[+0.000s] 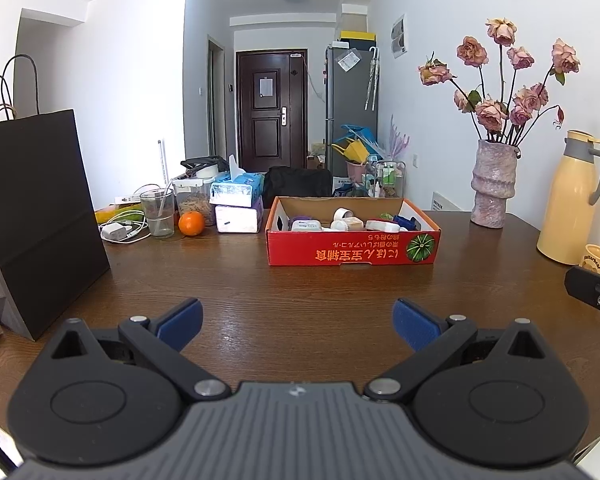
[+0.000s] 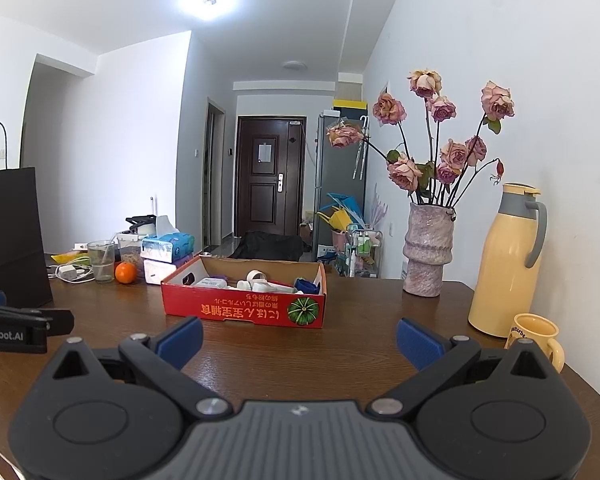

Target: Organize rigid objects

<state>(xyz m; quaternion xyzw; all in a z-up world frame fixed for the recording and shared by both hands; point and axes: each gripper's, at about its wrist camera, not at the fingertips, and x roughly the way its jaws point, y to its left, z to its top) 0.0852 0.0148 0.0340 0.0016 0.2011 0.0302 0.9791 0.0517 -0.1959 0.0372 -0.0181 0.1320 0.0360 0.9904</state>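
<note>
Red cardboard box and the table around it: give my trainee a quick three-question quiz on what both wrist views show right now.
1. True or false: the left hand-held gripper is shut on an item.
2. Multiple choice: what stands directly beside the yellow thermos, nearer the camera? A) a glass B) a yellow mug C) an orange
3. Fill in: the red cardboard box holds small items and its top is ____.

Key:
1. False; both the left and the right hand-held gripper are open and empty over the table.
2. B, the yellow mug.
3. Open.
</note>
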